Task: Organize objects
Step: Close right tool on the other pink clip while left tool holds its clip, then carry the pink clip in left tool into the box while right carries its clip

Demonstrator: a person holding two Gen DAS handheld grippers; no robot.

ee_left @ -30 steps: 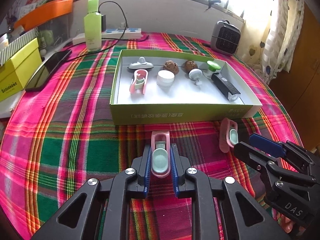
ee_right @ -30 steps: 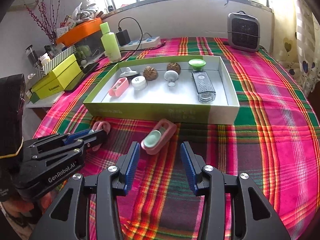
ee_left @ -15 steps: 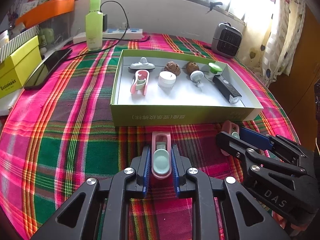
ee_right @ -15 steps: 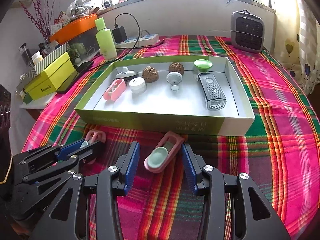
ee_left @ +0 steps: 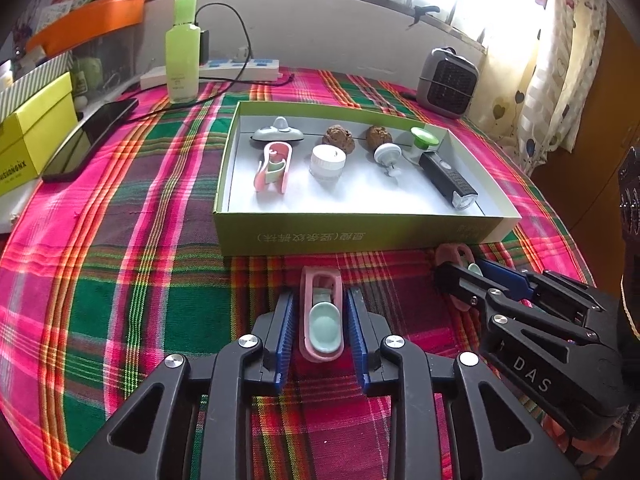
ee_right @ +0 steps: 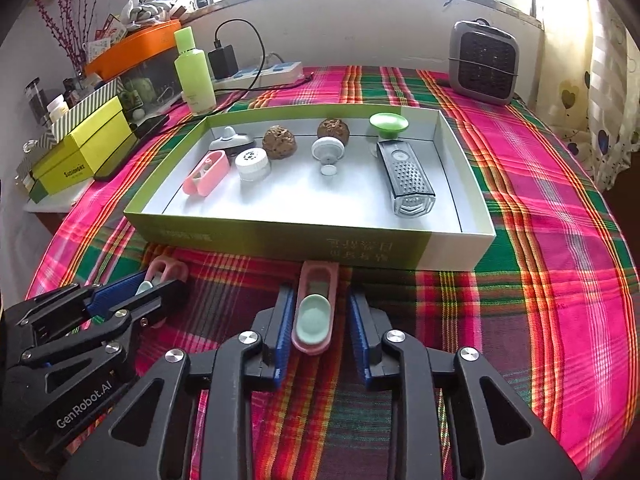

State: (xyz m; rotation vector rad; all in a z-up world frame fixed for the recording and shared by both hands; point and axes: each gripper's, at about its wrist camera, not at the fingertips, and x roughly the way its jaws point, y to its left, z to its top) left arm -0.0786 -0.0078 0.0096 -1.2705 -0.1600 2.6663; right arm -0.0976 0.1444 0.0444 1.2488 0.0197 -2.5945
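Several items are already laid in the green box (ee_left: 360,232). Two pink clips (ee_left: 321,316) (ee_right: 314,308) remain on the tablecloth at six o'clock of it, one between the opening, no longer pressing left gripper (ee_left: 320,320), one between the closing, not yet touching right gripper (ee_right: 320,316).

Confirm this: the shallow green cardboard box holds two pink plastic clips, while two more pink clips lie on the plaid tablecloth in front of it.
Wrong on one count: the shallow green cardboard box holds only one pink plastic clip, as the right wrist view shows. The other two pink clips do lie on the plaid tablecloth in front of it.
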